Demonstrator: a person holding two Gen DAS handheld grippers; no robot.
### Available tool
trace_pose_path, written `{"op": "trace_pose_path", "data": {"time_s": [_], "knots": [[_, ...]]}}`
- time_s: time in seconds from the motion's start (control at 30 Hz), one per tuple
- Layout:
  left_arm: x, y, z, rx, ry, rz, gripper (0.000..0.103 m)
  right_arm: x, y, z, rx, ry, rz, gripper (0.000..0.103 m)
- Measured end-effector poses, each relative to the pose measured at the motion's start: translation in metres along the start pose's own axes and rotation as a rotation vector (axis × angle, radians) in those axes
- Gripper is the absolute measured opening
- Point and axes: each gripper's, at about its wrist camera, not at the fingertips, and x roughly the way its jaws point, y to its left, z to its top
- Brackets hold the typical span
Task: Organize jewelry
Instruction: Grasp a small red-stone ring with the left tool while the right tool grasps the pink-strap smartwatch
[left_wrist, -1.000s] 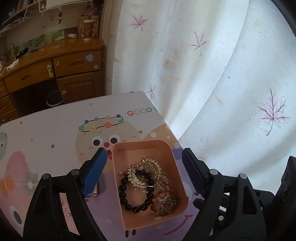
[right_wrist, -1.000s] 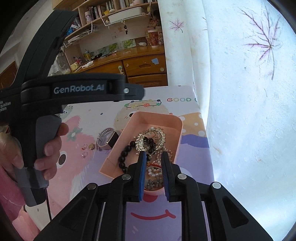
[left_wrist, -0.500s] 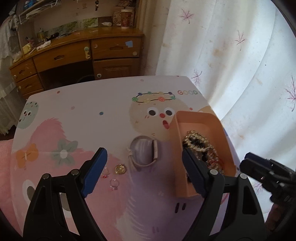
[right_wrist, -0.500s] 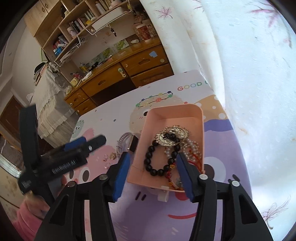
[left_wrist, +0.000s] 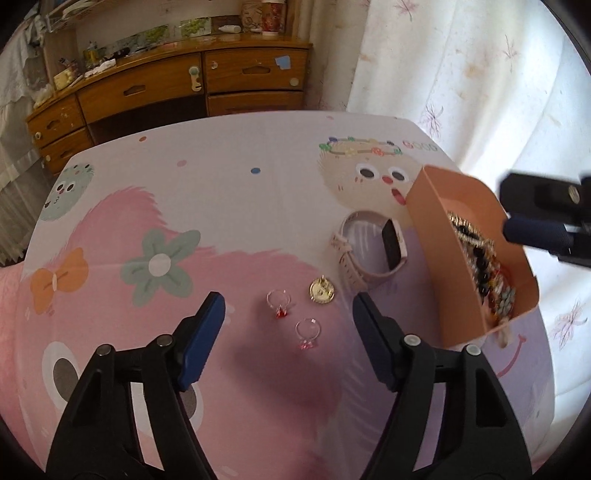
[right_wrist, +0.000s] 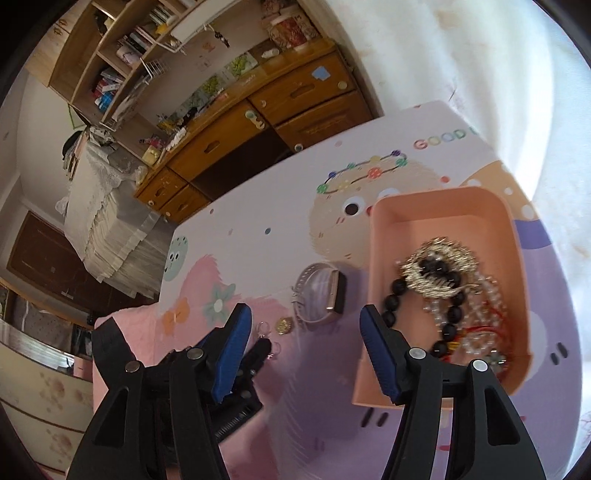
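A peach box on the cartoon table mat holds a black bead bracelet, a gold piece and pearl strands. Left of it lie a pink-strapped watch, a gold coin pendant and two rings with red stones. My left gripper is open and empty, just short of the rings. My right gripper is open and empty, above the watch and the box's left wall; it also shows in the left wrist view.
A wooden desk with drawers stands beyond the table's far edge. A white curtain with leaf prints hangs to the right. A bed with white cover is at the left.
My left gripper has swung left from the box to above the rings. My right gripper has opened, let go inside the box, and drawn back toward the watch.
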Motion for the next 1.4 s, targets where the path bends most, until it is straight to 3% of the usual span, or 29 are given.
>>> {"op": "trace_pose_path", "data": {"time_s": [0.1,0.2,0.33,0.43,0.57,0.8,1.2,1.4], "knots": [[0.002,-0.001,-0.008,0.037,0.004,-0.01,0.054,0.024,0.011,0.004,-0.001,0.038,-0.04,0.062],[0.005,-0.002,-0.015,0.057,0.001,-0.02,0.047,0.045,0.021,0.007,-0.016,0.072,-0.134,0.061],[0.009,-0.001,-0.019,0.061,-0.003,-0.043,0.045,0.068,0.033,0.011,-0.07,0.09,-0.23,0.052],[0.011,0.0,-0.019,0.053,-0.009,-0.047,0.036,0.08,0.038,0.011,-0.094,0.113,-0.253,0.042],[0.016,-0.004,-0.017,0.054,-0.006,-0.006,0.025,0.099,0.04,0.013,-0.101,0.156,-0.303,0.038],[0.02,-0.006,-0.02,0.046,0.0,-0.001,0.023,0.116,0.032,0.014,-0.146,0.185,-0.377,0.036],[0.02,-0.005,-0.023,0.054,0.019,-0.011,0.013,0.143,0.025,0.015,-0.172,0.228,-0.422,0.026],[0.015,-0.004,-0.033,0.045,0.007,-0.009,0.008,0.149,0.028,0.017,-0.214,0.216,-0.449,0.011]]}}
